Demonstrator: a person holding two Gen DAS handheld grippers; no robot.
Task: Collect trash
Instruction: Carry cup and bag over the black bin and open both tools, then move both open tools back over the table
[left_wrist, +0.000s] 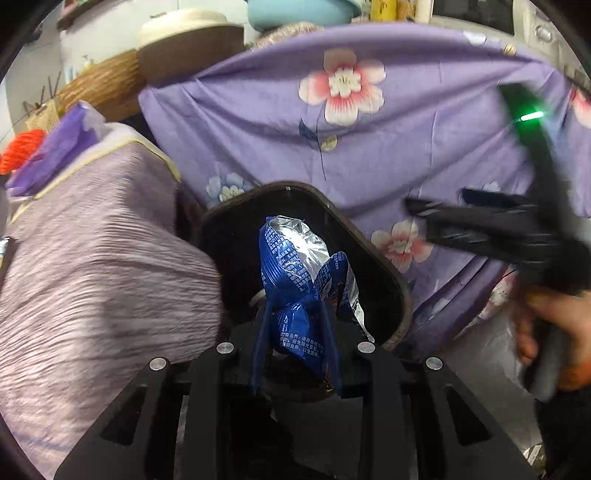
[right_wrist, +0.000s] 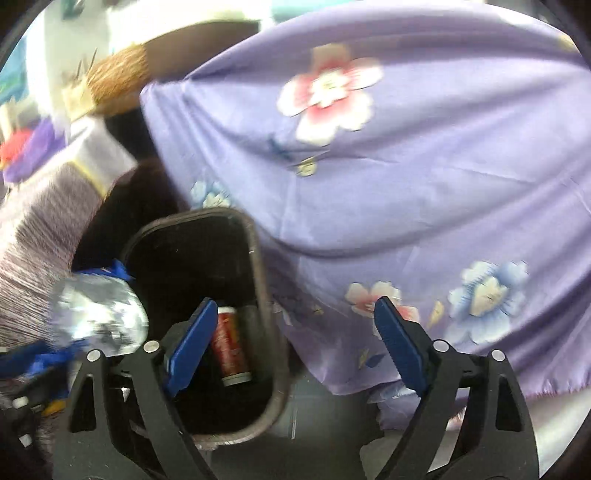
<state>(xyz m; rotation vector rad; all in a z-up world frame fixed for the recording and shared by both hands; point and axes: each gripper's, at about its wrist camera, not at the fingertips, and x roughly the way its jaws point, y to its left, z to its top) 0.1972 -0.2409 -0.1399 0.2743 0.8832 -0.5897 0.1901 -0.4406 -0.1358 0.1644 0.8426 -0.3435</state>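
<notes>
A dark rectangular plastic bin (left_wrist: 400, 295) stands against a draped purple flowered cloth (left_wrist: 424, 155), with a lilac ribbed cushion (left_wrist: 92, 266) crowding its other side. Above its mouth the left gripper (left_wrist: 295, 325) pinches a crumpled blue-and-silver foil wrapper (left_wrist: 299, 266). Only the right wrist view shows the red can (right_wrist: 231, 347) lying inside the bin; there the right gripper (right_wrist: 295, 325) gapes wide with nothing between its fingers.

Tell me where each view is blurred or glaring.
Left wrist view: the wrapper in the left tool is sharp, its foil glaring; the right tool and pleated cloth are smeared. Right wrist view: nearly everything is motion-blurred, the wrapper's foil a white smear; the can in the bin stays readable.
</notes>
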